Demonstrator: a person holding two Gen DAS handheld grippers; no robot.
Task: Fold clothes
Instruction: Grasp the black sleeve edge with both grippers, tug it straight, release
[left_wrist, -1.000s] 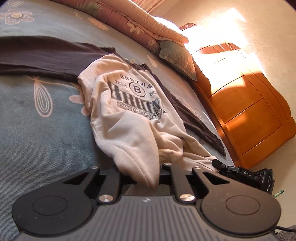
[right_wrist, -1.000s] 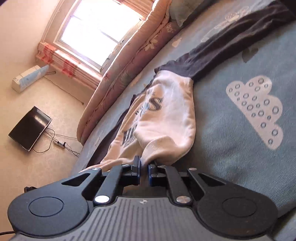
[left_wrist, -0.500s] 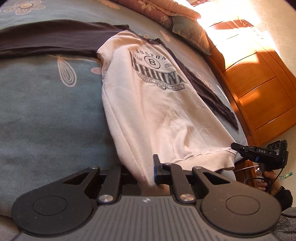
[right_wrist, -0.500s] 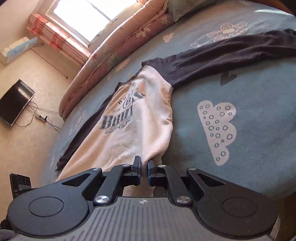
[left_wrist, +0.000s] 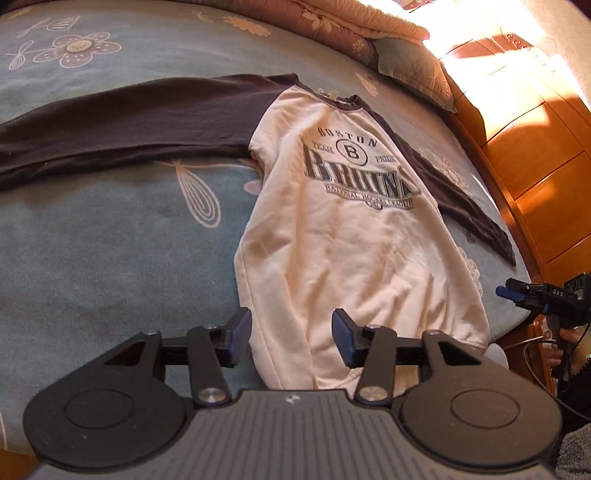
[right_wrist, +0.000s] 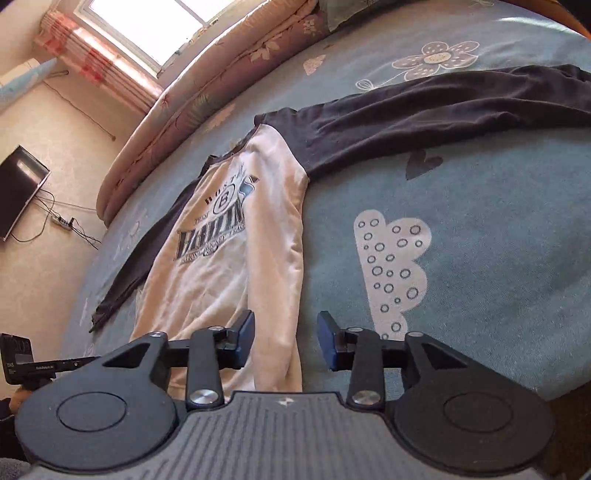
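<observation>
Grippers (left_wrist: 291, 338) apart, sweatshirt (left_wrist: 347, 251) hem-first, lengthwise.

You get strong daylight from the blown-out bright glass window (right_wrist: 144, 33); glare washes the glossy orange wooden headboard (left_wrist: 532, 122). Fisheye bends the edges, and the centre stays sharp.

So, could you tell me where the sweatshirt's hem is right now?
In both wrist views the sweatshirt lies flat on the bedspread, its hem at the near bed edge, between each open hand-held gripper's fingers.
</observation>
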